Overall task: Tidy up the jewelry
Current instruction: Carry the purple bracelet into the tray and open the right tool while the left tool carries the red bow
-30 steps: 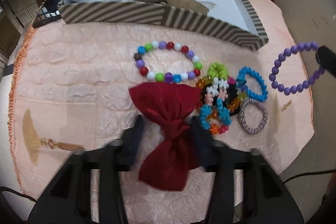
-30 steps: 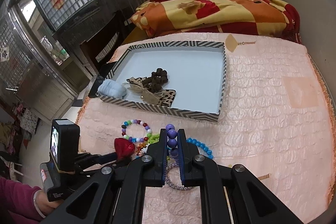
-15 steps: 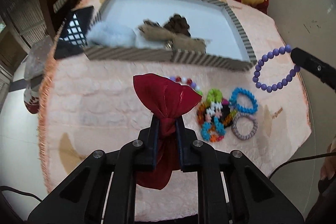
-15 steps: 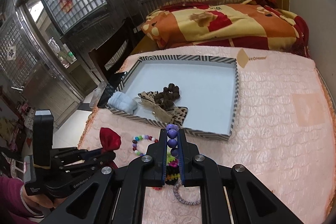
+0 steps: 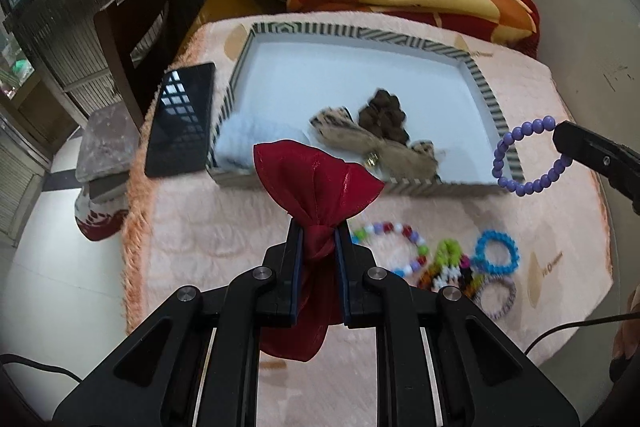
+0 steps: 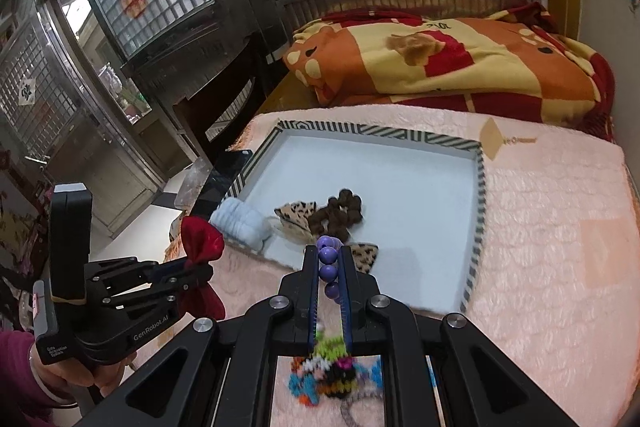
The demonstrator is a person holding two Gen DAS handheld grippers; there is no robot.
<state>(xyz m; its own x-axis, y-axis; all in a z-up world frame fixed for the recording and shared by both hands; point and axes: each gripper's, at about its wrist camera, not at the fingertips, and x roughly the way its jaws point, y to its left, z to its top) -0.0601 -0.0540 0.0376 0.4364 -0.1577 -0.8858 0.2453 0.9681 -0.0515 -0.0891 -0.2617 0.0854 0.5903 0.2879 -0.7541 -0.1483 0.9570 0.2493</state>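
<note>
**Red satin bow and purple beads held over the pink table**

Red satin is bunching between the pads of the left hand-held gripper [image 5: 319, 247], whose jaws are pinching the knot of a red bow [image 5: 316, 183] with only the knot's width left between them. One loop is fanning out ahead of the fingertips while the other is hanging down behind them, clear of the pink table [image 5: 224, 223]. Straight ahead of this hand-held gripper is lying a striped tray [image 5: 356, 33]. In the tray's near part are sitting a pale blue fluffy piece [image 5: 248, 139], a leopard-print bow [image 5: 360, 141] and a dark brown scrunchie [image 5: 384, 113].

The right hand-held gripper [image 6: 329, 259] is closing almost fully on a purple bead bracelet [image 6: 328, 257], with three beads showing in the narrow gap between its fingers. In the left wrist view the bracelet [image 5: 520, 157] is dangling as an open ring from that gripper's tip, over the tray's near right corner.

Below and to the right of the left hand-held gripper, on the table, are lying a multicoloured bead bracelet [image 5: 394, 247], a blue bracelet [image 5: 496, 253], a mixed woven bracelet [image 5: 448, 267] and a grey-purple ring-shaped band [image 5: 500, 297], all blurred. To the left of the tray a black phone [image 5: 180, 119] is resting on the table edge.
</note>
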